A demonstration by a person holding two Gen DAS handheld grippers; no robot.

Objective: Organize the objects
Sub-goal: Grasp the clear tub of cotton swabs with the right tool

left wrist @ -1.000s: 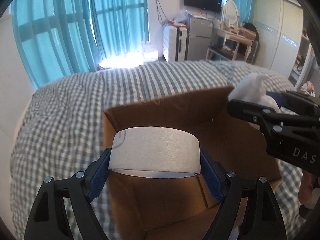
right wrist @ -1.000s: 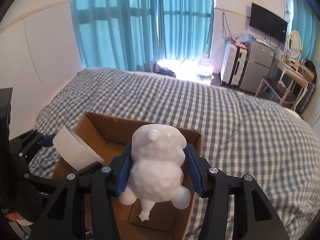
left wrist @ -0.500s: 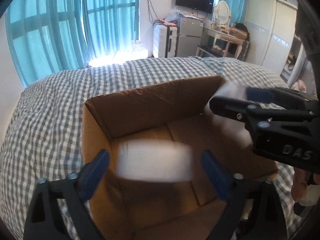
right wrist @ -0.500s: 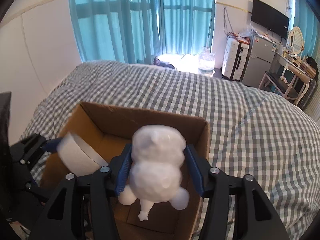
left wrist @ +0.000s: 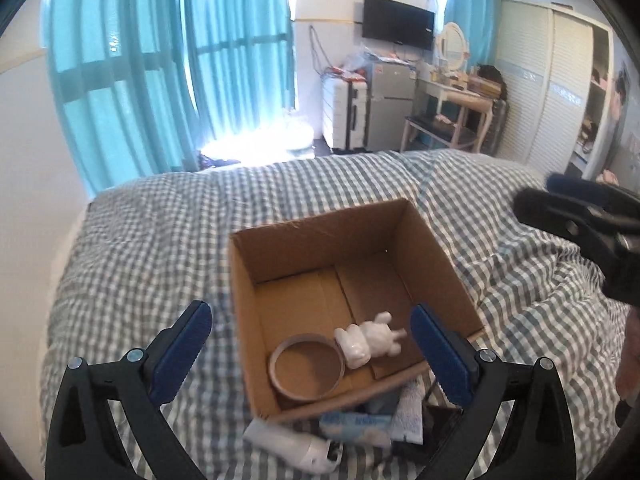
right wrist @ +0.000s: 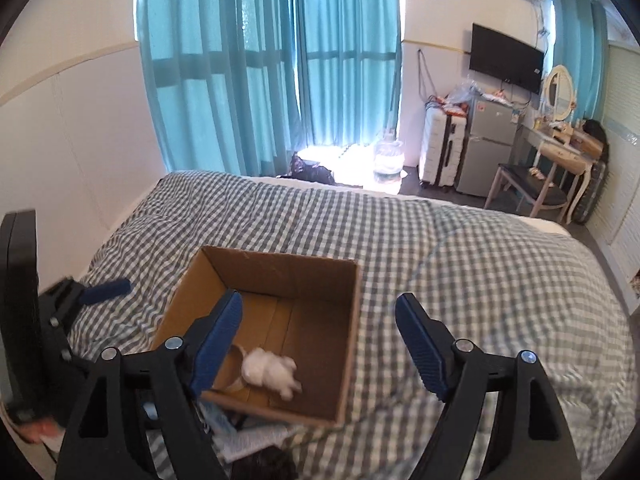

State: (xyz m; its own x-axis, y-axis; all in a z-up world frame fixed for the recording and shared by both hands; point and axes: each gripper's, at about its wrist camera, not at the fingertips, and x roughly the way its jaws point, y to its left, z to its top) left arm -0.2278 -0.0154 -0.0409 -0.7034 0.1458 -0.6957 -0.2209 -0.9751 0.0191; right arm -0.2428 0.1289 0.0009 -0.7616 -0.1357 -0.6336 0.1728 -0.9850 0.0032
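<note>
- Cardboard forms the open box [left wrist: 352, 236], which sits on a grey-and-white checked bedcover [left wrist: 160, 240] in the middle of the left wrist view and in the lower middle of the right wrist view.
- On the box floor, toward the near wall, the roll of tape [left wrist: 307, 370] lies flat with its hole facing up.
- Just right of it, touching its rim, a white toy figure [left wrist: 370, 339] lies on its side; in the right wrist view the figure [right wrist: 272, 372] is blurred.
- At the bottom of its own view, the left gripper [left wrist: 312, 354] has its jaws spread wide and released, with nothing pressed between the blue pads; they have just been opening, and the box shows through the gap below them.
- At the bottom of its view, the right gripper [right wrist: 318, 338] likewise has its jaws apart and has just been opening; it grips nothing, and the box's right wall lies under the gap.
- Each gripper also shows in the other's view: the right one at the right edge of the left wrist view, the left one at the left edge of the right wrist view.
- Below the box's near wall, at the bottom of the left wrist view, lie a white tube-like item [left wrist: 292, 446] and a pale blue packet [left wrist: 356, 426]; what they are cannot be told.
- Teal curtains [right wrist: 272, 64] fill the top of both views.
</note>
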